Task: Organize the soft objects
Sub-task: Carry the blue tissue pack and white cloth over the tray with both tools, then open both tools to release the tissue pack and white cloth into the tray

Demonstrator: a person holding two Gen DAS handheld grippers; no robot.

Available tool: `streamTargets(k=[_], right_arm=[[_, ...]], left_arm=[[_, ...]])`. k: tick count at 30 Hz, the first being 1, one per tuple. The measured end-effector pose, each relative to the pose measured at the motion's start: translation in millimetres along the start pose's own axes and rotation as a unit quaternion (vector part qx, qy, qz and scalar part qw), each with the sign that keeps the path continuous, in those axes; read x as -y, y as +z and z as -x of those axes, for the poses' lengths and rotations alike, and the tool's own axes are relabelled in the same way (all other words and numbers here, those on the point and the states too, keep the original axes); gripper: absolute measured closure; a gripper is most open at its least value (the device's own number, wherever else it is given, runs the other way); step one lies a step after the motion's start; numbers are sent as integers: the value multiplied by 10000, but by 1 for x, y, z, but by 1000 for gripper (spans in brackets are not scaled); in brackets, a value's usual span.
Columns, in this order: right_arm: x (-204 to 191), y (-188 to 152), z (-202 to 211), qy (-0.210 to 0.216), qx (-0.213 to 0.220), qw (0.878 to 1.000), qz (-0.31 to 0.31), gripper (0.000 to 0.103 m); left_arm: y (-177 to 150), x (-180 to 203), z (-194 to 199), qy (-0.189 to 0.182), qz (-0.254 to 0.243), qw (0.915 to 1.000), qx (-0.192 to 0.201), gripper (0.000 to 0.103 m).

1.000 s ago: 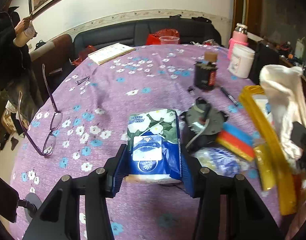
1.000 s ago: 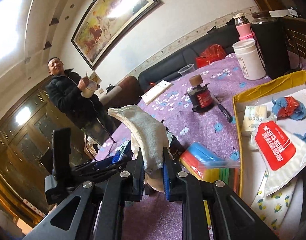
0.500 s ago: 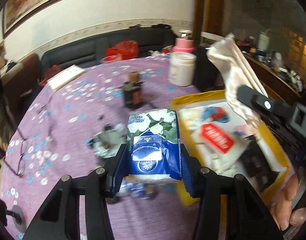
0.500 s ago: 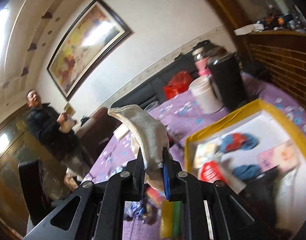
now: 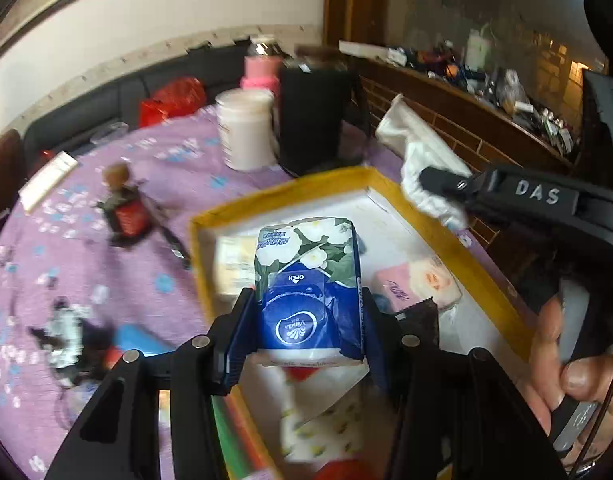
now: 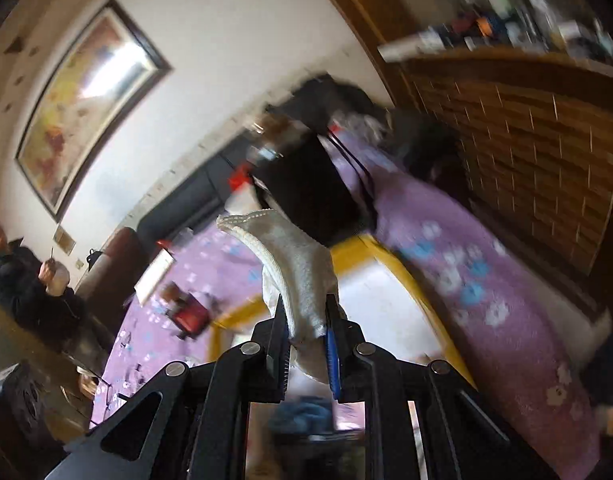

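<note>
1. The tissue pack [image 5: 310,292] held in the left claw [image 5: 306,328] hides the middle of the yellow-rimmed tray [image 5: 446,232]; what lies beneath it cannot be told.
2. The small dark bottle [image 5: 124,216] on the purple bench [image 5: 106,280] is smeared by blur, its label unreadable.
3. Near the left view's lower left, a dark tangle [image 5: 66,344] is too blurred to identify.
4. The white cloth [image 6: 302,276] in the right claw [image 6: 306,344] has its lower end hidden between the pads.
5. The clutter on the wooden shelf [image 6: 506,32] is unrecognisable.
6. A person [image 6: 22,280] is cut off by the right view's left edge.
</note>
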State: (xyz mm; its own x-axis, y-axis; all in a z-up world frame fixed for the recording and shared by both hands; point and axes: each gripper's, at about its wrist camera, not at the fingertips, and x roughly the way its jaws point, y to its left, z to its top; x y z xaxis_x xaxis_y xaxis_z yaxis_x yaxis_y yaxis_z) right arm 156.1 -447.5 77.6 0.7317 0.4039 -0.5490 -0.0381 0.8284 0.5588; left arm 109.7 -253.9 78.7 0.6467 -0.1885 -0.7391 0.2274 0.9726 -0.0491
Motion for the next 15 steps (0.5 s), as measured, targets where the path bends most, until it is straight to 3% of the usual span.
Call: streamTargets(k=[7,15], right_arm=[[-6,-6,-12,-477,-192,9984,229,87],[-9,-17,-25,-748,-290,9960,389,87]], left_arm=[[-6,8,-15,-224,-196,9995,-46,54],[-11,-11,-17,-291,30,9996,-22,54]])
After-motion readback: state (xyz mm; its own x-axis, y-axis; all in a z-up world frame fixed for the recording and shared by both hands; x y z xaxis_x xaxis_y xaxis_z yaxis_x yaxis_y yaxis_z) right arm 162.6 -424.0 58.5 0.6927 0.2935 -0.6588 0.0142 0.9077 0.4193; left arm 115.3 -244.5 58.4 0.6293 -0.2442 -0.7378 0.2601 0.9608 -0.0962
